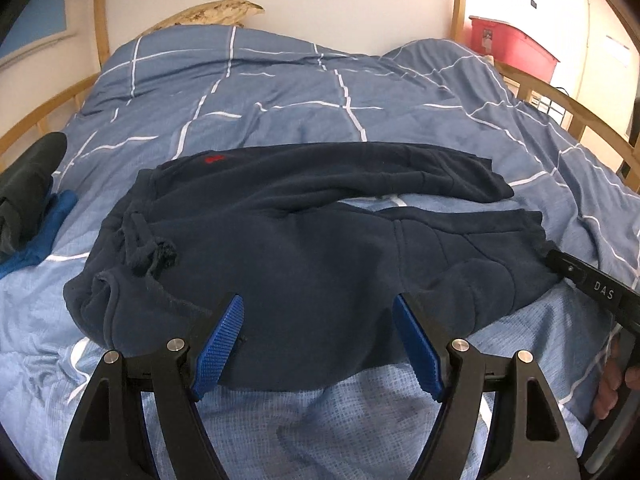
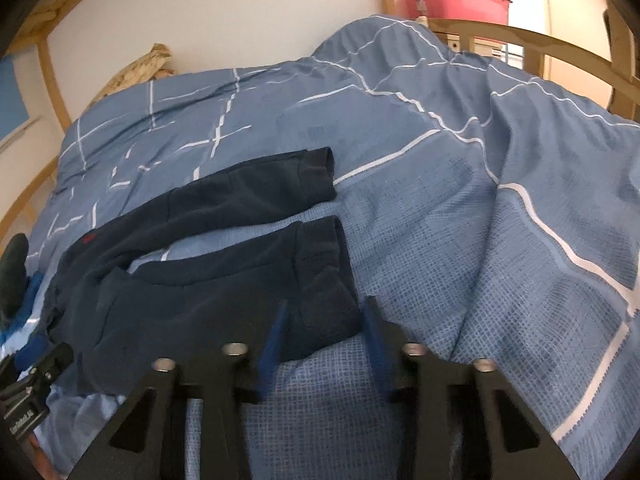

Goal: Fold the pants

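Observation:
Dark navy sweatpants (image 1: pixel 304 232) lie spread on the blue checked duvet (image 1: pixel 280 92), waistband and drawstring at the left, both legs running to the right. My left gripper (image 1: pixel 319 312) is open, its blue pads over the near edge of the seat. My right gripper (image 2: pixel 326 312) is open, its fingers on either side of the near leg's cuff (image 2: pixel 320 280). The far leg (image 2: pixel 256 188) lies apart behind it. The right gripper's body also shows in the left wrist view (image 1: pixel 592 284) beside the cuff.
A dark garment over a bright blue one (image 1: pixel 32 216) lies at the bed's left side. A wooden bed rail (image 1: pixel 580 112) runs along the right, with a red storage bin (image 1: pixel 508 44) behind. A wooden carving (image 1: pixel 216 14) rests at the headboard wall.

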Demonstrator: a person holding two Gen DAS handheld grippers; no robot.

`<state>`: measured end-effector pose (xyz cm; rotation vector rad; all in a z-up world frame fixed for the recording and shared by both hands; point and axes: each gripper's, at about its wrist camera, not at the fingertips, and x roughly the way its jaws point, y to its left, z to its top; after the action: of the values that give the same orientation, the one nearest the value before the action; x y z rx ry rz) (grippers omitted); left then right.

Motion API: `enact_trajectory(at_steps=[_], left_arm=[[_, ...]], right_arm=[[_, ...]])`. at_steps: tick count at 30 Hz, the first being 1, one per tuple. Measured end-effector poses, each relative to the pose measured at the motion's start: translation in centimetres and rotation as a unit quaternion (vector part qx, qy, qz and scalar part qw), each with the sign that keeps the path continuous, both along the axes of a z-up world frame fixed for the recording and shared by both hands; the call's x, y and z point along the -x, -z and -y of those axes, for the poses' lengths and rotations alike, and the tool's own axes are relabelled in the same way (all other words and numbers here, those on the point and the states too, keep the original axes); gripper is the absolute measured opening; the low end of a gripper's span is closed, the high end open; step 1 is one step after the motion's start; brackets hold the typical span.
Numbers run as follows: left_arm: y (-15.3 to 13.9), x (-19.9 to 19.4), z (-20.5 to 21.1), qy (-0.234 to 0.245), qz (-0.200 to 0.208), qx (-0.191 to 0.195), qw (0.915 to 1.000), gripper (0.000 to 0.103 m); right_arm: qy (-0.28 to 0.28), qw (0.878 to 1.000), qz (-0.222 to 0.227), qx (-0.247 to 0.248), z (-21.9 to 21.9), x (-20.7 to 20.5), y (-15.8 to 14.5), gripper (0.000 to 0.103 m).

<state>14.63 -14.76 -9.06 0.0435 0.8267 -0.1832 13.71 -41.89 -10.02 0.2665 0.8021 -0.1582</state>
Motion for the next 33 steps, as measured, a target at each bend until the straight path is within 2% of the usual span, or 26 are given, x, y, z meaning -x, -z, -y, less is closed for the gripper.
enact_trajectory(at_steps=[1, 3, 7, 10, 16, 18, 19, 20, 22, 27, 30, 33], left_arm=[[0.0, 0.1, 0.0, 0.001, 0.0, 0.001, 1.0, 0.076], [-0.1, 0.5, -0.1, 0.003, 0.001, 0.002, 1.0, 0.076], [-0.2, 1.0, 0.0, 0.008, 0.001, -0.002, 1.0, 0.078], [0.3, 1.1, 0.1, 0.011, -0.013, 0.002, 0.9999, 0.078], [0.6, 1.6, 0.1, 0.014, -0.021, -0.004, 0.9997, 0.078], [0.6, 1.6, -0.1, 0.013, -0.023, -0.004, 0.9996, 0.079], [0.5, 1.7, -0.2, 0.012, -0.023, -0.004, 0.9997, 0.079], [0.4, 1.9, -0.2, 0.013, -0.02, -0.004, 0.9997, 0.08], [-0.3, 2.5, -0.2, 0.022, -0.008, -0.007, 0.9997, 0.08], [-2.9, 2.7, 0.1, 0.046, 0.032, -0.015, 0.9983, 0.086], [-4.6, 1.5, 0.3, 0.056, 0.052, -0.02, 0.9969, 0.089], [-6.1, -1.3, 1.0, 0.076, 0.059, -0.031, 0.9949, 0.089]], right_arm=[[-0.002, 1.0, 0.002, 0.003, -0.1, 0.2, 0.0, 0.016], [-0.005, 1.0, 0.011, 0.02, -0.6, 0.8, -0.4, 0.015], [0.02, 0.997, 0.056, 0.058, -1.7, 4.0, -2.3, 0.014], [0.031, 0.995, 0.045, 0.083, -2.1, 5.0, -2.3, 0.014], [0.042, 0.995, 0.017, 0.091, -2.0, 5.0, -1.0, 0.014], [0.052, 0.995, 0.013, 0.089, -1.8, 5.0, -1.0, 0.018], [0.053, 0.995, 0.013, 0.083, -1.7, 5.1, -1.1, 0.03], [0.059, 0.995, 0.012, 0.078, -1.5, 5.3, -1.2, 0.038], [0.07, 0.995, 0.021, 0.074, -1.5, 6.0, -1.8, 0.048], [0.059, 0.992, 0.065, 0.085, -1.8, 7.1, -4.6, 0.05], [0.037, 0.994, 0.08, 0.068, -1.4, 5.6, -6.2, 0.05], [0.018, 0.996, 0.082, 0.039, -0.5, 2.8, -7.2, 0.05]])
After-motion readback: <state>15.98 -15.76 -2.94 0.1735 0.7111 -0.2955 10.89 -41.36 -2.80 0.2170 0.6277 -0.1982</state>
